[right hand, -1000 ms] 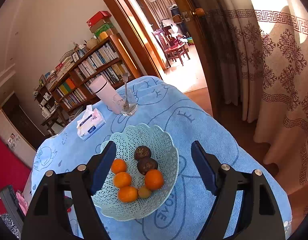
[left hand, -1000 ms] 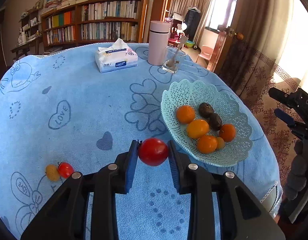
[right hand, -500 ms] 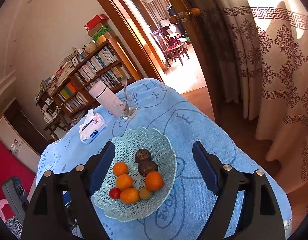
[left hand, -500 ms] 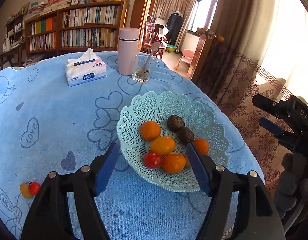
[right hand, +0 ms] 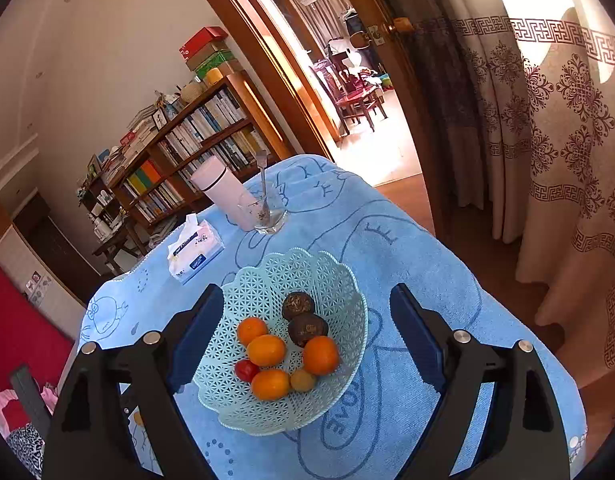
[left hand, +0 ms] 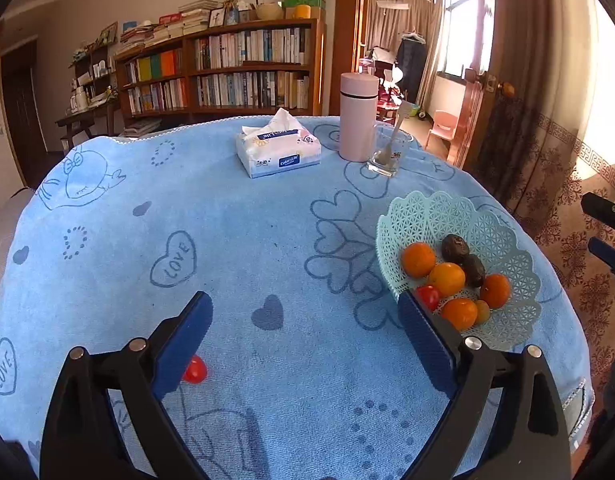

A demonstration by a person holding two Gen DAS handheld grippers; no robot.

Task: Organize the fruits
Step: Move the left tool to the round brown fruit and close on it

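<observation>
Fingers (left hand: 425, 344) apart; basket (right hand: 267, 280) holds four oranges (right hand: 266, 349).

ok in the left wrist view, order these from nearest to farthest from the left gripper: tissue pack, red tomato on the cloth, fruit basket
1. red tomato on the cloth, right by the left gripper's left-hand pad
2. fruit basket, ahead on the right, its near rim behind the right-hand pad
3. tissue pack, far across the table, near its back edge

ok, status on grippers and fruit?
Left gripper just opened, empty. Right gripper open, empty. Red tomato in basket; another on cloth. Nothing blocking.
</observation>
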